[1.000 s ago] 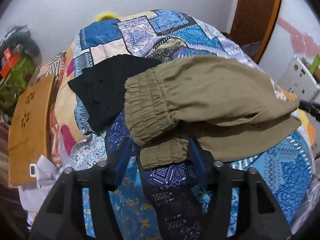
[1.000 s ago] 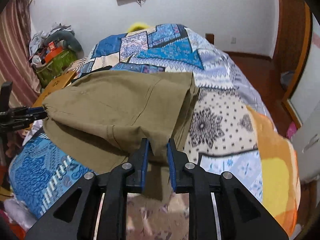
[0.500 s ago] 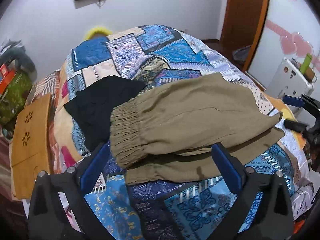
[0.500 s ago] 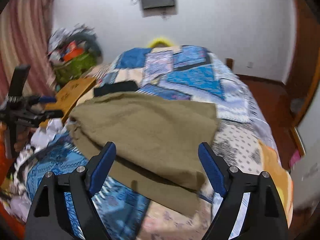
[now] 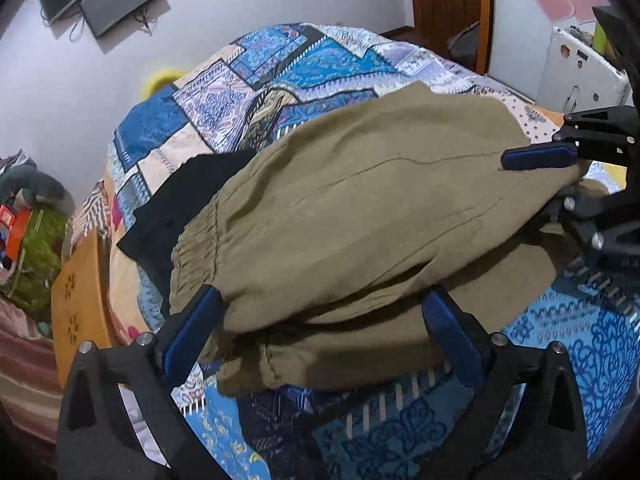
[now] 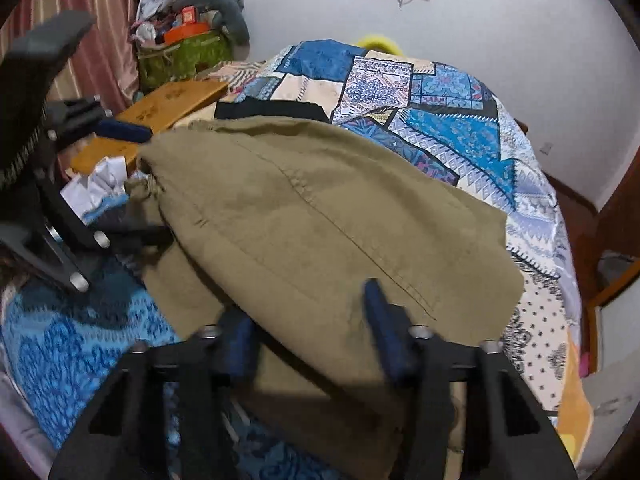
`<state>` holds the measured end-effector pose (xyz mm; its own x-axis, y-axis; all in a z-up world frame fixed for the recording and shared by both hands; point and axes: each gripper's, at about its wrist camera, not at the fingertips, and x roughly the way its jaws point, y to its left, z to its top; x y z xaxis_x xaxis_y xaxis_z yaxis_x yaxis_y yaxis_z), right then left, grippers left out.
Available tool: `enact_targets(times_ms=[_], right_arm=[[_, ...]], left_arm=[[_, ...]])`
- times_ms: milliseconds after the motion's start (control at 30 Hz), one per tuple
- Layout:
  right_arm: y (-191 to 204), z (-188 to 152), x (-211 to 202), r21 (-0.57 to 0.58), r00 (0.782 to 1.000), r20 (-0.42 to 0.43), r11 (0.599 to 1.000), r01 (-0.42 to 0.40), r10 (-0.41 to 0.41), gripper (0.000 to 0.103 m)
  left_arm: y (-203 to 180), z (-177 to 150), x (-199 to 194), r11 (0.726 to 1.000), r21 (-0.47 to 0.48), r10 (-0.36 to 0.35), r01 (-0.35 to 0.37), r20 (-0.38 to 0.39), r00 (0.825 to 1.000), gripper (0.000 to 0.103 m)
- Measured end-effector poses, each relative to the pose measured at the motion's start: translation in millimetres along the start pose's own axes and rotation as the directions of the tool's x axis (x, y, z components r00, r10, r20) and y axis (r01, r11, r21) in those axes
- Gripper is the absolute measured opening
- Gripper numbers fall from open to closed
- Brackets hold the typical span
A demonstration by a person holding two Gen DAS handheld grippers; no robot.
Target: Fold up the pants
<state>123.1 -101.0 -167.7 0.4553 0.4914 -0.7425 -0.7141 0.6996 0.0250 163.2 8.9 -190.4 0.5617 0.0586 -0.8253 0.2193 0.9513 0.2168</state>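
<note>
Olive pants (image 5: 360, 216) lie folded over on the patchwork bedspread (image 5: 304, 60). Their elastic waistband is at the left in the left wrist view. My left gripper (image 5: 322, 294) straddles the near folded edge. Its jaws are wide and closing, and the pads do not press the cloth. In the right wrist view the pants (image 6: 320, 216) fill the middle. My right gripper (image 6: 304, 304) has the top layer's edge between its blurred, closing jaws, still with a gap. Each gripper shows in the other's view: the right gripper (image 5: 532, 182), the left gripper (image 6: 148, 184).
A black garment (image 5: 180, 200) lies on the bed beyond the waistband. A wooden board (image 6: 160, 112) leans beside the bed, with a green bag (image 6: 184, 56) of clutter behind it. A white appliance (image 5: 580, 68) and a wooden door stand on the other side.
The right gripper let go of the pants' edge, opened wide, and now narrows over the fold. The left gripper opened wide and rolled. Both moved sideways along the pants.
</note>
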Motion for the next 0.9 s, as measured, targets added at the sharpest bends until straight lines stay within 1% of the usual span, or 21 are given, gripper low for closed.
enact_targets(times_ms=[33, 67, 100, 133, 167, 200, 233, 300, 400, 500, 633, 700, 767, 800, 867, 900], right_arm=[[-1, 2, -3, 0.012, 1.0, 0.014, 1.0, -0.009, 0.009, 0.026], [-2, 3, -7, 0.02, 0.999, 0.031, 1.0, -0.022, 0.021, 0.022], [-1, 4, -10, 0.021, 0.999, 0.046, 0.999, -0.028, 0.027, 0.015], [-1, 5, -15, 0.018, 0.998, 0.06, 0.999, -0.029, 0.028, 0.013], [0, 6, -20, 0.012, 0.997, 0.077, 1.0, -0.027, 0.026, 0.012], [1, 7, -24, 0.005, 0.995, 0.093, 1.0, -0.024, 0.024, 0.011], [2, 8, -27, -0.001, 0.995, 0.1, 1.0, -0.022, 0.022, 0.01], [5, 9, -35, -0.014, 0.992, 0.122, 1.0, -0.014, 0.016, 0.009], [6, 10, -45, -0.017, 0.989, 0.144, 1.0, -0.018, 0.021, 0.009], [11, 7, -50, -0.029, 0.989, 0.149, 0.999, -0.016, 0.02, 0.009], [13, -2, -47, -0.033, 0.991, 0.129, 0.999, -0.018, 0.022, 0.009], [14, -8, -45, -0.016, 0.993, 0.113, 1.0, -0.025, 0.027, 0.009], [14, -13, -42, 0.005, 0.995, 0.092, 0.999, -0.035, 0.034, 0.01], [14, -16, -40, 0.019, 0.996, 0.079, 0.999, -0.041, 0.04, 0.013], [13, -20, -39, 0.051, 0.997, 0.057, 0.998, -0.048, 0.045, 0.013], [13, -22, -40, 0.064, 0.997, 0.047, 0.996, -0.057, 0.054, 0.016]], left_arm=[[0, 2, -2, 1.0, 0.001, -0.003, 0.003, 0.015, 1.0, 0.088], [0, 4, -4, 1.0, 0.006, -0.011, 0.011, 0.024, 1.0, 0.084], [0, 5, -6, 1.0, 0.009, -0.015, 0.015, 0.033, 0.999, 0.071], [-1, 6, -9, 1.0, 0.014, -0.016, 0.015, 0.041, 0.999, 0.059], [-3, 7, -12, 1.0, 0.024, -0.012, 0.011, 0.05, 0.999, 0.054], [-5, 8, -15, 0.999, 0.033, -0.003, 0.001, 0.059, 0.998, 0.044], [-7, 8, -19, 0.999, 0.044, 0.017, -0.02, 0.072, 0.997, 0.036], [-9, 8, -25, 0.998, 0.057, 0.02, -0.024, 0.082, 0.996, 0.032], [-10, 4, -36, 0.997, 0.068, 0.011, -0.018, 0.107, 0.994, 0.021], [-12, -1, -42, 0.997, 0.073, 0.003, -0.011, 0.106, 0.994, 0.019], [-12, -10, -44, 0.999, 0.048, -0.025, 0.02, 0.097, 0.995, 0.019], [-13, -14, -43, 0.999, 0.029, -0.048, 0.046, 0.09, 0.995, 0.019], [-13, -19, -38, 0.996, 0.005, -0.092, 0.091, 0.063, 0.994, 0.019], [-13, -22, -37, 0.995, -0.002, -0.101, 0.102, 0.056, 0.993, 0.019], [-12, -28, -36, 0.994, -0.015, -0.107, 0.108, 0.045, 0.993, 0.02], [-11, -31, -37, 0.993, -0.022, -0.114, 0.115, 0.043, 0.993, 0.021]])
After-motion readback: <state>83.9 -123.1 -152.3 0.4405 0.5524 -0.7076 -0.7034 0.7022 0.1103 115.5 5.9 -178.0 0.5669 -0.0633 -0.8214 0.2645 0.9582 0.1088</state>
